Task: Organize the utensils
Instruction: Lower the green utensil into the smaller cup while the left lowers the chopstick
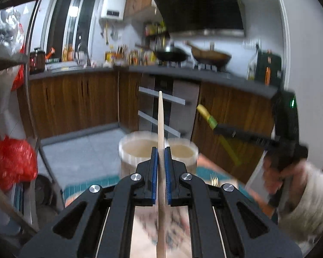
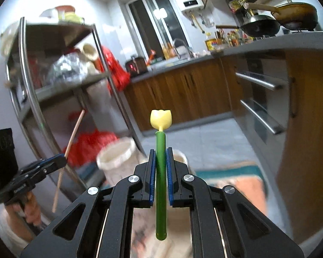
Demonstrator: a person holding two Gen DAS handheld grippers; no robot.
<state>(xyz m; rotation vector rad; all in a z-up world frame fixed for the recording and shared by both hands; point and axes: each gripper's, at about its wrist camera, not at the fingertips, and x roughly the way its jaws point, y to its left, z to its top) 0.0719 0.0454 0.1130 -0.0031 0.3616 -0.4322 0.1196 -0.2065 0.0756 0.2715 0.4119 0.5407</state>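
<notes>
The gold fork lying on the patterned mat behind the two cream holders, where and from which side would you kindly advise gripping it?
Only the gold fork tines show, blurred. I'd come from above and pinch its handle across the narrow width, since it seems to lie flat on the patterned mat.

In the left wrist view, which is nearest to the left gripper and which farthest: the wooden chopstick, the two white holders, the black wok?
1. wooden chopstick, clamped between the left gripper pads.
2. two white holders, just beyond the fingertips, below.
3. black wok, far back on the stove.

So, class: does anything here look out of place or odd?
Nothing looks spilled or damaged. One oddity: the green stick in the right hand-held gripper ends in a yellow tulip, unlike the plain wooden chopstick.
</notes>
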